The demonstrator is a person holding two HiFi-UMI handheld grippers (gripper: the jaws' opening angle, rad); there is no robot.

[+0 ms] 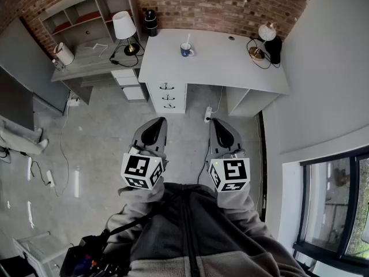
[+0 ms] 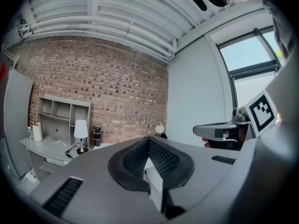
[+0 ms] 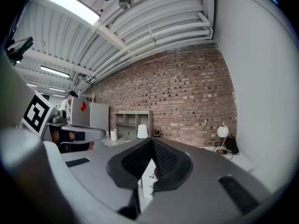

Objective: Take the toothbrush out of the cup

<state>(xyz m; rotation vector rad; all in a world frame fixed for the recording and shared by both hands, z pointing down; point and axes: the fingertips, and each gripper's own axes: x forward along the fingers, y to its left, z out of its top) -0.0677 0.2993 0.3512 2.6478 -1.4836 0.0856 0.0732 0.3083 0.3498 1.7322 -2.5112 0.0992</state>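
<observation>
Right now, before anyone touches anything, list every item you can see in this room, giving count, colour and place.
desk: one, white, against the brick wall
cup: one, blue, on the desk
toothbrush: one, pale, standing in the cup
globe lamp: one, white, desk's right end
shade lamp: one, white, left of the desk
bottle: one, black, beside the shade lamp
shelf unit: one, grey, far left
left gripper: one, grey, shut, empty, far from the desk
right gripper: one, grey, shut, empty, alongside it

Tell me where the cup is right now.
In the head view, the cup stands on the white desk, left of its middle, near the black bottle, toothbrush in it.
</observation>
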